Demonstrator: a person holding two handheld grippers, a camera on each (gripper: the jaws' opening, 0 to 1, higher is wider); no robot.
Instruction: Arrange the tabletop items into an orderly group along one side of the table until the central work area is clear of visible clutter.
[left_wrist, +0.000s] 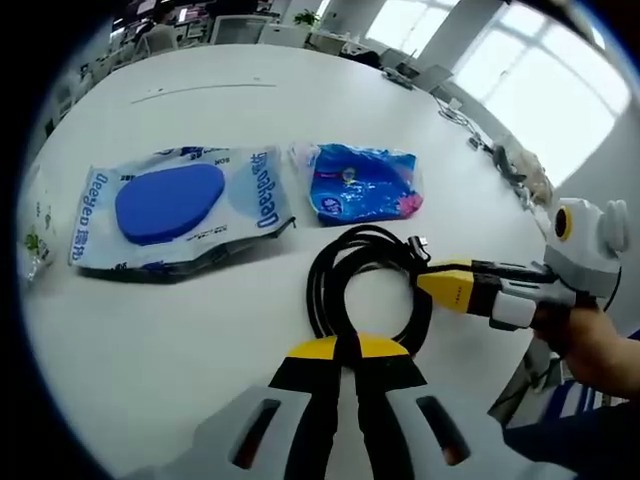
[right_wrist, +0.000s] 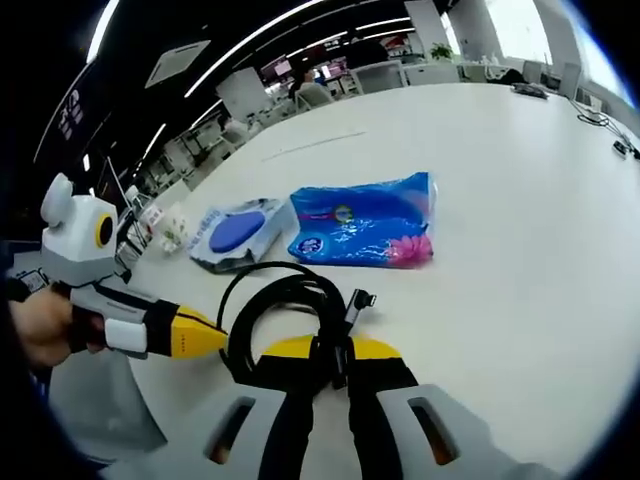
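Between both grippers, the coiled black cable (left_wrist: 365, 290) is pinched by the closed left gripper (left_wrist: 347, 350) and closed right gripper (right_wrist: 330, 352); beyond lie the sponge pack (left_wrist: 170, 205) and tissue pack (left_wrist: 362, 183), already side by side, leaving the cable to join them.

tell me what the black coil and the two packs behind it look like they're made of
Black cable: seemingly rubber or plastic-sheathed, judging by its smooth dull sheen and soft loops. Blue tissue pack: thin glossy plastic film, crinkled, with glare. Pack with the blue oval: clear shiny plastic wrap; the oval inside looks matte, possibly foam.

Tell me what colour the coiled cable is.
Black. The cable shows best in the left gripper view, with both grippers shut on it.
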